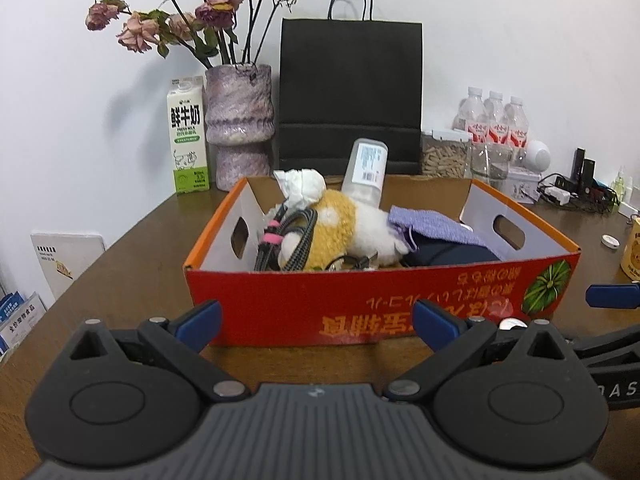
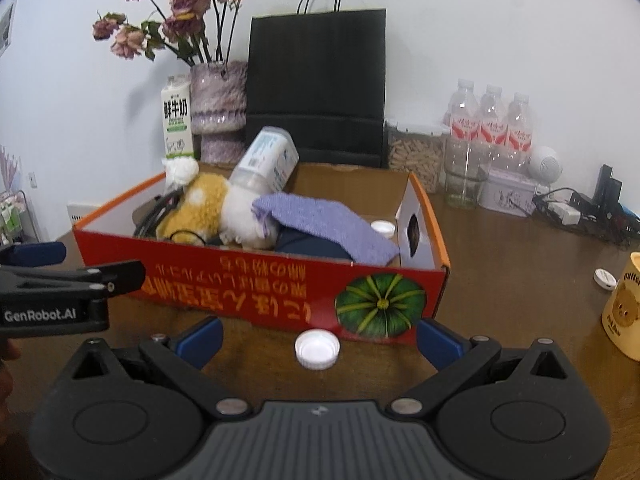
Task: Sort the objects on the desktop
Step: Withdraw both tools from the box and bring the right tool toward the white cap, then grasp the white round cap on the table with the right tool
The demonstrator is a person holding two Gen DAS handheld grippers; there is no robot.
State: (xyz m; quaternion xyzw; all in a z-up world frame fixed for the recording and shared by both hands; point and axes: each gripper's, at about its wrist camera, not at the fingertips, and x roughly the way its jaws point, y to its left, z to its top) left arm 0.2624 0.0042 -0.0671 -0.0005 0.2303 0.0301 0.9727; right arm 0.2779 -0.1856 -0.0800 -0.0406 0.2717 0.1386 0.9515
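Observation:
A red and orange cardboard box [image 1: 360, 300] [image 2: 248, 288] stands on the brown table. In it lie a yellow and white plush toy [image 1: 340, 224] [image 2: 216, 204], a purple cloth [image 1: 432, 224] [image 2: 324, 224], black cables [image 1: 288, 240], a crumpled tissue [image 1: 300, 188], a clear plastic bottle [image 1: 366, 172] [image 2: 266, 164], a dark pouch [image 1: 452, 256] and a white cap [image 2: 383, 227]. My left gripper [image 1: 316, 322] is open and empty before the box front. My right gripper [image 2: 318, 340] is open, with a white bottle cap [image 2: 317, 349] on the table between its fingers. Another white cap [image 2: 605, 278] lies at the right.
Behind the box stand a milk carton [image 1: 188, 136], a vase of dried roses [image 1: 240, 120], a black paper bag [image 1: 350, 92], a pellet jar [image 2: 416, 160], water bottles [image 2: 492, 120] and a glass [image 2: 466, 176]. A yellow mug [image 2: 624, 308] and tangled cables [image 2: 580, 212] are at right.

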